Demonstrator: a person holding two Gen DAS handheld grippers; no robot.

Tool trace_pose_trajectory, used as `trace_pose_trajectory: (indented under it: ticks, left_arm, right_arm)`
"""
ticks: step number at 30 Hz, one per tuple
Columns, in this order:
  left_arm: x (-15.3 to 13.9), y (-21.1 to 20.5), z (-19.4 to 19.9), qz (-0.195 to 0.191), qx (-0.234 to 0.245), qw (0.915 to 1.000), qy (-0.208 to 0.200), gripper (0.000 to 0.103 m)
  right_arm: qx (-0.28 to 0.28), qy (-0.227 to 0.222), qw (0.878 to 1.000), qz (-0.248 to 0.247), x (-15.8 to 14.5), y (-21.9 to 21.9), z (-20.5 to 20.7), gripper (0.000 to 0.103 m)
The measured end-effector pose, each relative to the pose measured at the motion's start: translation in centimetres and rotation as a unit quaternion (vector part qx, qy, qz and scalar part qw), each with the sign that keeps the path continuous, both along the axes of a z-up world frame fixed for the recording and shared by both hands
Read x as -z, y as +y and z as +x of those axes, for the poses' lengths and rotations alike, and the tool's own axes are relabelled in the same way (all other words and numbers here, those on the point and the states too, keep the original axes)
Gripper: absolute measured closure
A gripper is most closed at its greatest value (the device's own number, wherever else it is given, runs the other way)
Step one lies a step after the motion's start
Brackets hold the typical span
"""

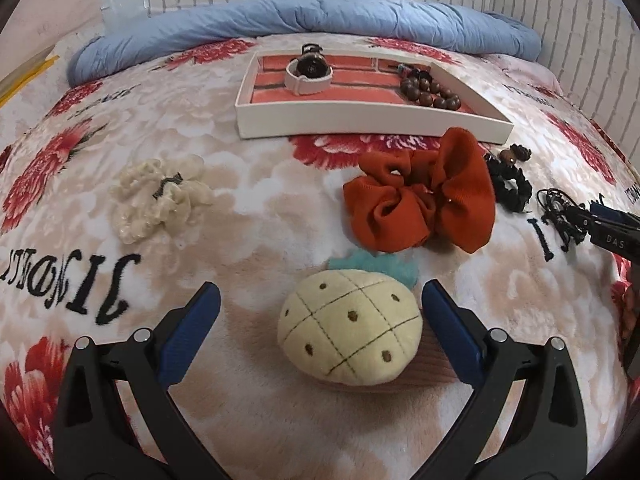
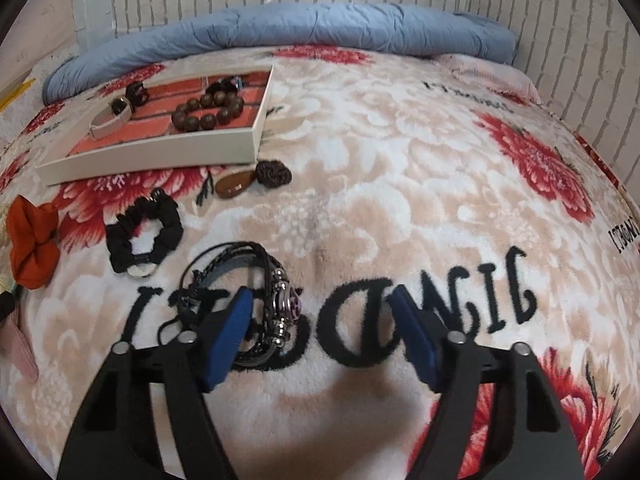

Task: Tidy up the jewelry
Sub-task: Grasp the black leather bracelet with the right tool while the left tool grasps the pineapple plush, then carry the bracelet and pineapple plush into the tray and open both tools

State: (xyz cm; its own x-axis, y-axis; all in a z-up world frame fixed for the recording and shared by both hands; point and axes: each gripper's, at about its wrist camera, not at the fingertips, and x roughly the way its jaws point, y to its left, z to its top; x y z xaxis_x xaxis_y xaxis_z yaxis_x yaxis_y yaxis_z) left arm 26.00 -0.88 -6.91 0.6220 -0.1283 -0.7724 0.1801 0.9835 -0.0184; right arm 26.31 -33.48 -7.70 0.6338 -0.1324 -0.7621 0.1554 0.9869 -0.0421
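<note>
The left tool (image 1: 320,320) stood wide open above the floral blanket (image 1: 248,216) on the bed, with a plush pineapple (image 1: 350,338) lying between its blue pads, which did not touch it. Beyond it lay an orange scrunchie (image 1: 420,200) and, well to the left, a cream scrunchie (image 1: 160,200).

The right tool (image 2: 320,320) was partly open, nothing gripped. Its left pad (image 2: 228,340) stood over a black multi-strand bracelet (image 2: 248,280) with metal charms; the bracelet's charm side lay between the pads, and pad contact could not be confirmed. A black scrunchie (image 2: 144,236) lay just beyond the bracelet to the left. A brown oval stone (image 2: 235,185) and a dark knotted piece (image 2: 273,172) lay beside the tray's near corner.

The white tray (image 1: 360,124) with a brick-pattern liner sat farther back on the blanket. It held a watch with a pale strap (image 1: 308,74) and a brown wooden bead bracelet (image 1: 430,90). A blue quilt (image 1: 304,24) lay rolled along the brick-pattern wall.
</note>
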Motion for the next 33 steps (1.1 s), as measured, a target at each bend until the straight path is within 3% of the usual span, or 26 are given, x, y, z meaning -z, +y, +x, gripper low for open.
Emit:
trace_pose_trajectory:
  ticks: [7,15,24,33]
  left_arm:
    - [0.8,-0.7,0.5,0.003,0.019,0.9997,0.016,0.023]
    - [0.9,-1.2,0.4,-0.004,0.036,0.9992,0.016,0.042]
    - [0.7,-1.2,0.2,-0.005,0.036,0.9993,0.009,0.048]
    - [0.5,-1.0,-0.2,-0.014,0.037,0.9992,0.002,0.050]
  right_arm:
    - [0.004,0.009,1.000,0.007,0.5,-0.2,0.5,0.041]
    - [0.005,0.007,1.000,0.006,0.5,-0.2,0.8,0.062]
    - [0.009,-0.001,1.000,0.022,0.3,-0.7,0.6,0.086]
    - [0.009,-0.004,1.000,0.016,0.1,-0.6,0.5,0.087]
